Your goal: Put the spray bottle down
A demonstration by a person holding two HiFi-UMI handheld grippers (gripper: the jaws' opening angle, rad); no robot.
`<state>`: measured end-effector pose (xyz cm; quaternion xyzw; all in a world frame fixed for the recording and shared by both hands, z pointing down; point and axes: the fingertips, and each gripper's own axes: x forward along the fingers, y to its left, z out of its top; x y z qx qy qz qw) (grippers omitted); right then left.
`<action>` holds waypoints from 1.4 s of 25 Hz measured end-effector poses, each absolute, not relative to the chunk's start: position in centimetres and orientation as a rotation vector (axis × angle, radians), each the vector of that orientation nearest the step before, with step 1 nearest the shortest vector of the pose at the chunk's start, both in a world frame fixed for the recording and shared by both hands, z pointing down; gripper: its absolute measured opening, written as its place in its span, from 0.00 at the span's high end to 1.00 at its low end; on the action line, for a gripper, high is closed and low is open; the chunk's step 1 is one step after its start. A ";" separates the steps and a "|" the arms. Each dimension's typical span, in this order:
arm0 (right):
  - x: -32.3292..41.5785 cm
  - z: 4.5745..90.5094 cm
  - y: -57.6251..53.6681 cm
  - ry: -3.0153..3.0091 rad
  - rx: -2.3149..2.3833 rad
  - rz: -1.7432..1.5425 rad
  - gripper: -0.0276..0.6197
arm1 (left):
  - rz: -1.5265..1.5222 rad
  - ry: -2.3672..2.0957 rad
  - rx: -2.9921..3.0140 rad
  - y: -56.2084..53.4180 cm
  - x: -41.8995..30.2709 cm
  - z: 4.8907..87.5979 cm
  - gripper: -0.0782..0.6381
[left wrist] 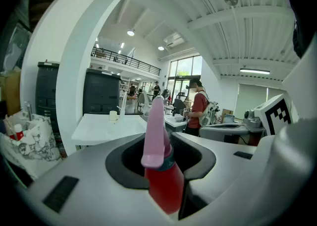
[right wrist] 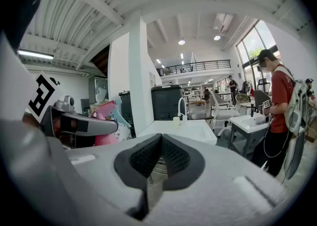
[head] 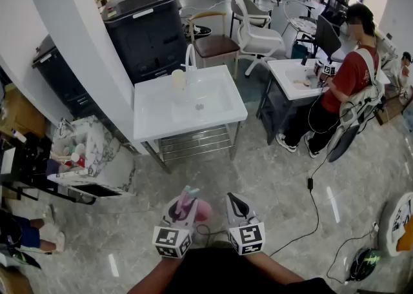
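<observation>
Steadiness matters: the left gripper (head: 185,197) clamps the pink spray bottle (left wrist: 166,180) by its body, the right gripper (right wrist: 160,141) sits closed and empty, and the white sink table (head: 151,128), well ahead, looks the likeliest spot, base flat before release.

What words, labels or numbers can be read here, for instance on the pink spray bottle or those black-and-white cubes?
No word or number is readable in any view.
Pink plastic spray bottle: any print on its teal neck band is too blurred to read.
Black-and-white marker cube on the left gripper, and its twin on the right gripper: square patterns only, no letters.
White label on the dark grey printer: too small to read.
</observation>
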<state>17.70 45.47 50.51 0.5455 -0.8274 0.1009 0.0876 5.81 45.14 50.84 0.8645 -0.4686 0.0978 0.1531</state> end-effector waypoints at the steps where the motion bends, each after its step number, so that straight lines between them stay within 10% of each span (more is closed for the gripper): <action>1: 17.5 50.4 45.5 -2.474 1.621 0.307 0.96 | 0.277 -1.346 2.480 45.2 5.6 50.8 0.68; 35: 14.2 52.0 21.4 -2.356 1.678 0.387 0.96 | 0.334 -1.155 2.574 21.4 4.2 53.4 0.68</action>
